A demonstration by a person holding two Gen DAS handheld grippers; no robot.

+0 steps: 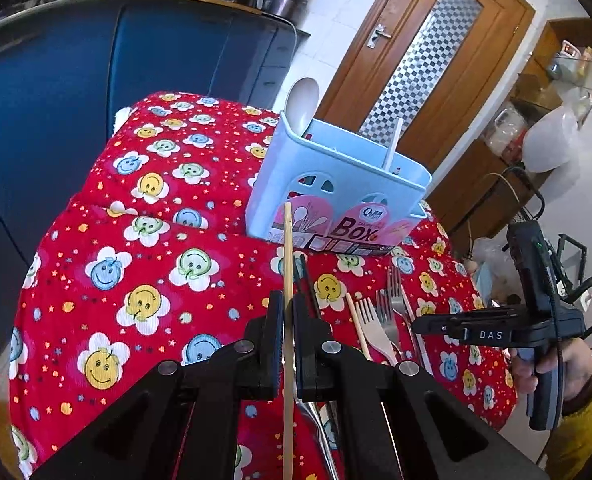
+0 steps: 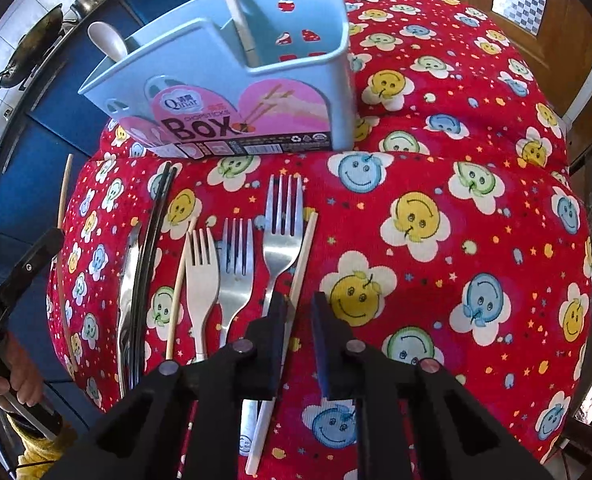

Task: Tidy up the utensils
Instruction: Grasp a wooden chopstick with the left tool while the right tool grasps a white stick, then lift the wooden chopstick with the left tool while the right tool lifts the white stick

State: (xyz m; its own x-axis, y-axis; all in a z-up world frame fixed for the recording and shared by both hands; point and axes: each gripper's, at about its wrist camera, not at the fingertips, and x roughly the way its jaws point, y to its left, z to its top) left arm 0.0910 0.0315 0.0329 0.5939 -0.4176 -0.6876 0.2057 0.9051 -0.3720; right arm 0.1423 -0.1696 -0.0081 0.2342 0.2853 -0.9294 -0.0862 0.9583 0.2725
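Chopstick [image 1: 288,320] end hidden below, apparently.

- Your left gripper [image 1: 288,308] points forward and downward, its jaws pinched tight on a thin wooden chopstick [image 1: 288,264] that stands up between the pads.
- Your right gripper [image 2: 299,312] tilts steeply down, jaws a narrow gap apart, nothing pressed between them.
- Your right hand [image 1: 543,364], in a yellow sleeve [image 1: 583,420], wraps the gripper's handle.
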